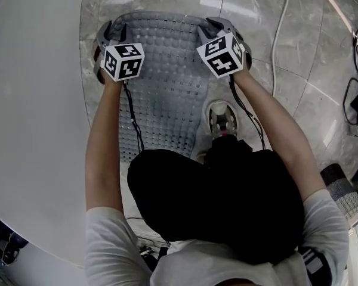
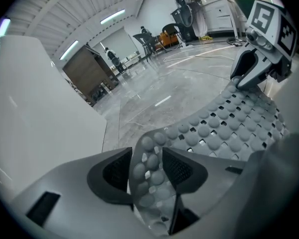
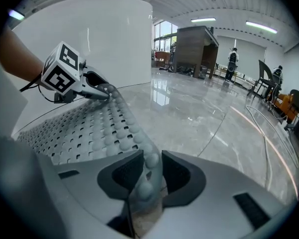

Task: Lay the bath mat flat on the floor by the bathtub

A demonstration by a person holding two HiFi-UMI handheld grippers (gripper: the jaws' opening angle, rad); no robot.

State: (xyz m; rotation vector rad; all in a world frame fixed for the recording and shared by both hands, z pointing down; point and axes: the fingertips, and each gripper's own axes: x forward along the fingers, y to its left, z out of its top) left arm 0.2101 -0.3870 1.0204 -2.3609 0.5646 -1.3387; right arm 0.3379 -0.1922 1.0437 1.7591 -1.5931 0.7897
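Observation:
The grey, knobbed and perforated bath mat (image 1: 167, 82) lies on the marble floor beside the white bathtub (image 1: 36, 130). Its far edge curls up at both corners. My left gripper (image 1: 110, 27) is at the far left corner. In the left gripper view the jaws (image 2: 148, 171) stand apart with the mat's corner (image 2: 149, 158) loose between the pads. My right gripper (image 1: 218, 24) is at the far right corner. In the right gripper view its jaws (image 3: 148, 172) are also parted around the mat's edge (image 3: 147, 183), not pressing on it.
The tub wall (image 2: 40, 108) runs close along the mat's left side. The person's shoe (image 1: 222, 121) stands at the mat's right edge. Cables (image 1: 357, 100) lie on the floor to the right. Open tiled floor (image 3: 214, 118) stretches beyond the mat.

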